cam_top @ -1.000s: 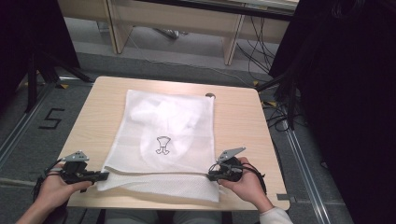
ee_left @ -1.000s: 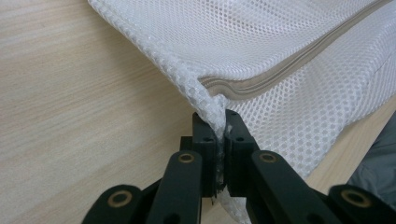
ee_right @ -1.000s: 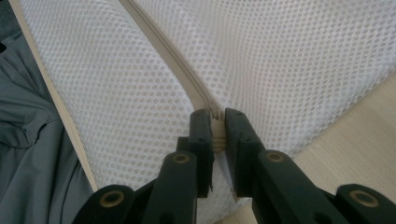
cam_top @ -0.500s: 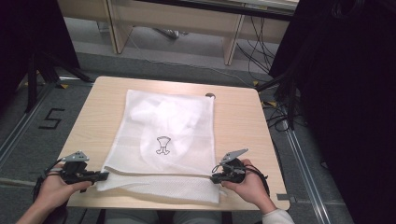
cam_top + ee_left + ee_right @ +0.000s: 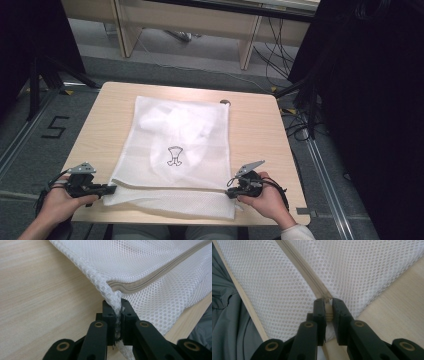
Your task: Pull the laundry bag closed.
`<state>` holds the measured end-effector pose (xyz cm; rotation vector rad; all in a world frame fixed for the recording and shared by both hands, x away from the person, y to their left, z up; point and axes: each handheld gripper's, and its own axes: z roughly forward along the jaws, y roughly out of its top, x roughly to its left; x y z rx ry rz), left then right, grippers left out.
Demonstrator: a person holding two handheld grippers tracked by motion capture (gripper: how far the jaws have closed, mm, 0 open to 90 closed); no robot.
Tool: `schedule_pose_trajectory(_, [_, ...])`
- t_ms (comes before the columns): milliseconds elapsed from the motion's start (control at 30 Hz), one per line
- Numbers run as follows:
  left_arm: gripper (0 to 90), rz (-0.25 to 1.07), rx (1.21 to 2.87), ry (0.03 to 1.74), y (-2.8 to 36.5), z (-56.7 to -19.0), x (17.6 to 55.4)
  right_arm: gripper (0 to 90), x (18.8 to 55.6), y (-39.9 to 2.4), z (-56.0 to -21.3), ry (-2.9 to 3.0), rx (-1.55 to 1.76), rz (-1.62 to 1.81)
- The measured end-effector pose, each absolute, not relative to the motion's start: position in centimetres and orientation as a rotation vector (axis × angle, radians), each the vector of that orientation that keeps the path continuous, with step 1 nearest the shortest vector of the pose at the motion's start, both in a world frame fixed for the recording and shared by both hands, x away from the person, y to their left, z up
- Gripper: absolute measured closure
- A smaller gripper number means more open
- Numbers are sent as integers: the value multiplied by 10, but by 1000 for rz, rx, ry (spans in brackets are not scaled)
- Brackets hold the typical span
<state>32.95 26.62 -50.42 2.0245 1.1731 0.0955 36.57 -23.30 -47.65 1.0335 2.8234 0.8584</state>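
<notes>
— White mesh laundry bag (image 5: 175, 155), where does it lie?
— Flat on the pale wooden table (image 5: 255, 130), near its middle, the long side running from twelve o'clock to six o'clock. A small black printed figure (image 5: 174, 156) sits on the mesh at about its centre.
— And the beige zip (image 5: 170, 186)?
— It crosses the bag near the six o'clock edge, from nine o'clock to three o'clock. Below it a strip of mesh reaches the table's near edge.
— What is the left gripper (image 5: 106, 189) doing?
— It lies at the bag's eight o'clock corner, held by the person's left hand (image 5: 60, 202). In the left gripper view its black jaws are pressed together on a pinch of mesh (image 5: 115, 307) at the corner, just beside the end of the zip, and the fabric bunches up between them.
— The right gripper (image 5: 230, 192)?
— It lies at the four o'clock corner in the right hand (image 5: 267, 197). In the right gripper view (image 5: 327, 311) the jaws are clamped on the end of the zip where it meets the bag's edge; whether a pull tab is caught there, I cannot tell.
— Anything else on the table?
— A small dark round spot (image 5: 225, 102) at the bag's one o'clock corner, too small to identify.
</notes>
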Motion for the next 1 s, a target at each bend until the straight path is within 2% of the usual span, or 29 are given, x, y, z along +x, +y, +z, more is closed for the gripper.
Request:
schedule_pose_trajectory(33, [824, 82, 2086, 1158, 269, -503, 330, 823, 365, -232, -476, 2831, 1050, 852])
schedule_pose_trajectory(133, [801, 104, 2118, 1152, 269, -504, 330, 810, 364, -232, -476, 2837, 1035, 876])
schedule_pose_trajectory(267, [740, 109, 2135, 1156, 269, -505, 331, 746, 364, -236, -477, 2798, 1074, 951])
schedule_pose_trajectory(533, [516, 242, 2119, 1133, 270, -500, 331, 695, 364, -244, -474, 2665, 1189, 1088])
schedule_pose_trajectory(700, [404, 305, 2017, 1139, 273, -496, 333, 695, 369, -254, -471, 2564, 1298, 1070])
schedule_pose_trajectory(800, [373, 320, 1958, 1160, 270, -497, 333, 660, 372, -260, -471, 2531, 1345, 1073])
schedule_pose_trajectory(833, [371, 317, 2002, 1138, 272, -496, 333, 657, 373, -260, -474, 2495, 1354, 1098])
schedule_pose_trajectory(933, [362, 331, 1956, 1149, 269, -496, 333, 651, 374, -261, -475, 2503, 1369, 1078])
schedule_pose_trajectory(967, [360, 345, 1993, 1128, 272, -494, 333, 647, 374, -260, -477, 2486, 1371, 1118])
schedule_pose_trajectory(1000, [360, 342, 1937, 1150, 270, -495, 333, 642, 375, -261, -475, 2506, 1361, 1080])
